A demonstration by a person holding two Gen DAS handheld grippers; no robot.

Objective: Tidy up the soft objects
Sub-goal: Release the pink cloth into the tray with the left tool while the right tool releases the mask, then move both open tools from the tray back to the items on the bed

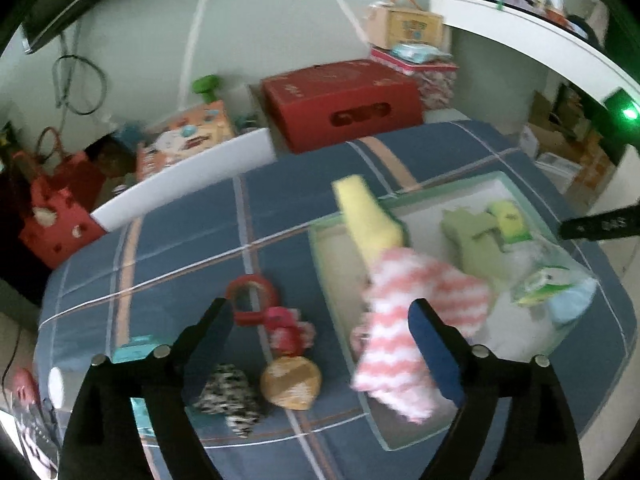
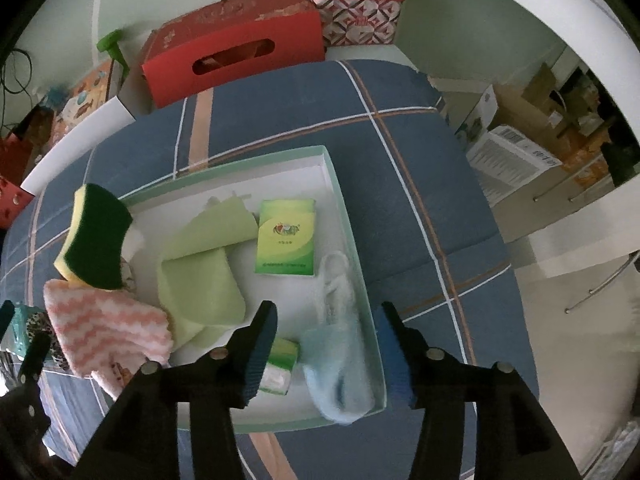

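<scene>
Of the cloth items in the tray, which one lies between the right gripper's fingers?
The light blue cloth, lying along the tray's right wall. The right gripper stands open over it, while the green cloth and pink-and-white striped cloth lie further left.

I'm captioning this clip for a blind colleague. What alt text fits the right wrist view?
The open right gripper hangs over a shallow white tray on a blue plaid cloth, a pale blue sock between its fingers. The tray also holds a green cloth, a green tissue pack, a sponge and a pink-striped cloth.
</scene>
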